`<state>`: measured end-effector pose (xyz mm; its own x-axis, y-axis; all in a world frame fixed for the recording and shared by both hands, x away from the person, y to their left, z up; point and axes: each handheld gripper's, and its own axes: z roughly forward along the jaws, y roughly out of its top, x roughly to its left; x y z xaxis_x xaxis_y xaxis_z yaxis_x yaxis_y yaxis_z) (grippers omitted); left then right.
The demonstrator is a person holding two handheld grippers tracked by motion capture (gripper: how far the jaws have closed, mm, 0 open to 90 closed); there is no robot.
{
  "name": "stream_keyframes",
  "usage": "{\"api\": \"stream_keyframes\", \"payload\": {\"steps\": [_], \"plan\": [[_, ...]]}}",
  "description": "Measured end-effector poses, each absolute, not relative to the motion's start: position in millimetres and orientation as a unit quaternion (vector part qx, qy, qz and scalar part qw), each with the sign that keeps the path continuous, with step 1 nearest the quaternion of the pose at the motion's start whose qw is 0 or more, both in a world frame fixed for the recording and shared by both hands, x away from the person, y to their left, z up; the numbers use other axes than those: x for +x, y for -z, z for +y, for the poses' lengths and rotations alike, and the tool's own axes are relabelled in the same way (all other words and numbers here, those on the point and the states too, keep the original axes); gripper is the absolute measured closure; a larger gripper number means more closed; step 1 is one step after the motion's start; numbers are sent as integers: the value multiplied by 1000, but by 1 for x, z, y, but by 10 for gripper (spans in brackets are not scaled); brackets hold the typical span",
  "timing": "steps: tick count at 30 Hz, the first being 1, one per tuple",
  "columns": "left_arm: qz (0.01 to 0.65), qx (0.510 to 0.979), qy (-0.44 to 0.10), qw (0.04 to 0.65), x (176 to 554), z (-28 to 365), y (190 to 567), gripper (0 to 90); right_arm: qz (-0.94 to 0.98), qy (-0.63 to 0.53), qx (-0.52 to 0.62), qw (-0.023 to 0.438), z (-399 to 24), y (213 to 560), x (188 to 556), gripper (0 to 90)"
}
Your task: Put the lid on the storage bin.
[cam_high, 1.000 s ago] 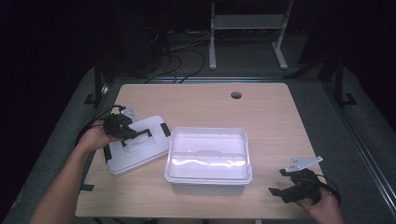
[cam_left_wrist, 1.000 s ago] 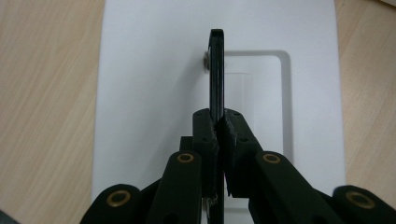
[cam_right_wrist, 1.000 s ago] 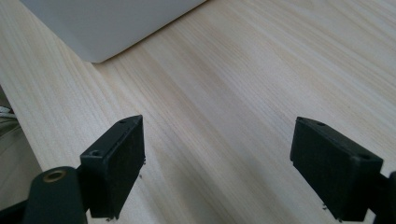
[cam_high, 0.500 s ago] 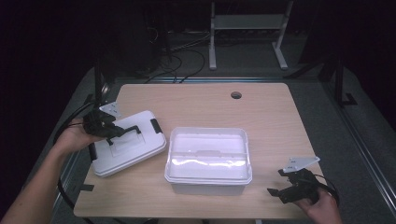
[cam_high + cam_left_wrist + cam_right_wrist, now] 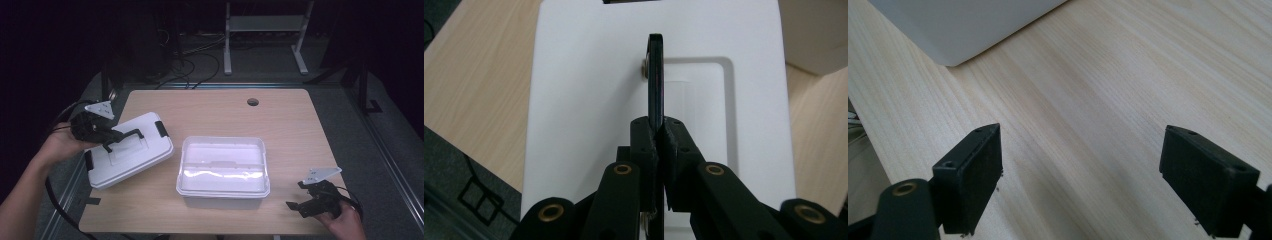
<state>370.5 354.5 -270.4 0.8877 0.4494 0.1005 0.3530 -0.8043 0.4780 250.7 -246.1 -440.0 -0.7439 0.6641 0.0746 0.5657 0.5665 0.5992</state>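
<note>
Left gripper (image 5: 107, 137): at the table's left edge, jaws clamped tight on the lid's black handle (image 5: 655, 80) — the handle stands edge-on between the pads.
Lid (image 5: 131, 150): white, with black clips, tilted, hanging partly past the table's left edge, beside the box and apart from it.
Box (image 5: 222, 172): white, open, on the table (image 5: 210, 107) near the front middle.
Right gripper (image 5: 305, 197): near the front right corner, just above the wood — jaws spread wide, nothing between them.
</note>
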Motion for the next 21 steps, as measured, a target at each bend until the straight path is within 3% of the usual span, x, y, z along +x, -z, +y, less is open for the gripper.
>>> {"api": "stream_keyframes", "payload": {"steps": [10,21], "plan": [[190,943,-106,252,361,340,233,848,881,-308,349,80,-247,440,250,165],[137,947,-89,277,358,294,215,848,881,-310,349,81,-247,439,249,165]]}}
